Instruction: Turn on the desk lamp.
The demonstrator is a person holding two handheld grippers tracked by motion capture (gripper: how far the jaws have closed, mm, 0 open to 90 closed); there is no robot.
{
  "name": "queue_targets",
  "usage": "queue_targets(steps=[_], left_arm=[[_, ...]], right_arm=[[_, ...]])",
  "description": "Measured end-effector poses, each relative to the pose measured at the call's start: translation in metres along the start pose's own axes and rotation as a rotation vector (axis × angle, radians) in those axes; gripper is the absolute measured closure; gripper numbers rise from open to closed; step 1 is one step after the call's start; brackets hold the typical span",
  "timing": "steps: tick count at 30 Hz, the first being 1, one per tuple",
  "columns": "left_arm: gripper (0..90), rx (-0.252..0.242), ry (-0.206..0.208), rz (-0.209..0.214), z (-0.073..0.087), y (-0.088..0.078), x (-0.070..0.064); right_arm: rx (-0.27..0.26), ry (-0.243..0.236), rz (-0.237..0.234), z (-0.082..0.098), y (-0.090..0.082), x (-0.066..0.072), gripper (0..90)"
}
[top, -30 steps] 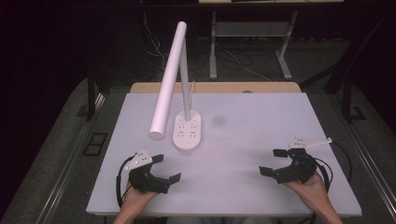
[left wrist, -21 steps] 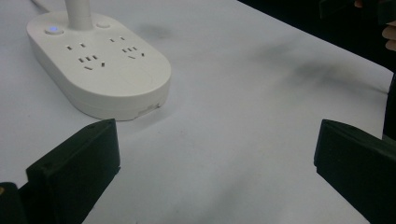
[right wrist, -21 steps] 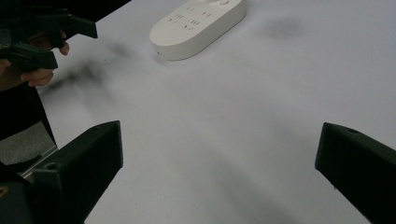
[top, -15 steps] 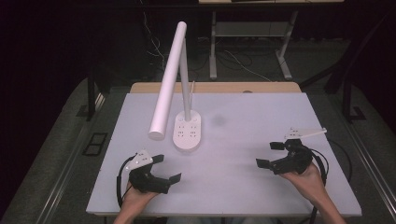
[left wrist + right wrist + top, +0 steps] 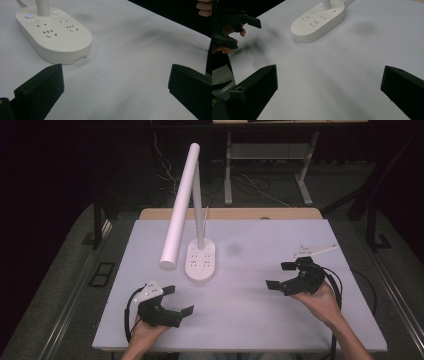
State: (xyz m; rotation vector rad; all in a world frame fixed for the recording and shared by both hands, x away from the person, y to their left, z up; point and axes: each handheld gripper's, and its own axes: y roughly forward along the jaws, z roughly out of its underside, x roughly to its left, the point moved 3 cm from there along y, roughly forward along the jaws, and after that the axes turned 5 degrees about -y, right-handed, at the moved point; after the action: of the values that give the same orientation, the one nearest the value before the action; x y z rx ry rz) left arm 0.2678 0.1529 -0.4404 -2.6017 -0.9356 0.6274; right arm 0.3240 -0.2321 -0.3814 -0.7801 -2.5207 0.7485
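White lamp base [image 5: 201,261] with sockets sits on the pale tabletop [image 5: 250,320], its post upright and a long tube head [image 5: 179,210] slanting out over the near-left of the base. Your left gripper [image 5: 177,301] is near-left of the base, fingers spread, holding nothing. Your right gripper [image 5: 281,275] is well off to the base's right, lifted, fingers spread and empty too. Bare tabletop lies between each gripper and the base. Beyond the base: a wooden edge [image 5: 230,213], dark floor, cables, metal desk legs [image 5: 228,165].
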Motion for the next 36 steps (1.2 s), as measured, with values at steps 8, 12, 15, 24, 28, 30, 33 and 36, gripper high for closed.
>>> queue_targets(steps=[8,12,15,24,28,30,33,36], left_arm=[[0.0,0.003,0.002,-0.001,0.000,0.000,0.000],[0.0,0.002,0.001,-0.001,0.000,0.000,0.000],[0.0,0.003,0.002,-0.001,0.000,0.000,0.000],[0.0,0.003,0.002,-0.001,0.000,0.000,0.000],[0.0,-0.001,0.001,-0.001,0.000,-0.001,0.001],[0.0,0.000,0.001,-0.001,0.000,-0.001,0.001],[0.0,0.004,0.003,0.001,0.000,-0.001,0.001],[0.0,0.003,0.004,0.001,0.000,-0.001,0.000]], right_arm=[[0.016,-0.013,-0.002,-0.014,0.013,-0.003,0.6],[0.027,-0.021,0.001,-0.022,0.022,-0.005,0.6],[0.031,-0.020,0.001,-0.025,0.025,-0.006,0.7],[0.030,-0.010,0.003,-0.039,0.036,-0.014,0.7],[0.030,-0.013,0.002,-0.043,0.040,-0.015,0.7],[0.035,-0.015,0.005,-0.048,0.043,-0.016,0.7],[0.035,-0.015,0.004,-0.050,0.045,-0.017,0.7],[0.041,-0.011,0.004,-0.056,0.050,-0.018,0.7]])
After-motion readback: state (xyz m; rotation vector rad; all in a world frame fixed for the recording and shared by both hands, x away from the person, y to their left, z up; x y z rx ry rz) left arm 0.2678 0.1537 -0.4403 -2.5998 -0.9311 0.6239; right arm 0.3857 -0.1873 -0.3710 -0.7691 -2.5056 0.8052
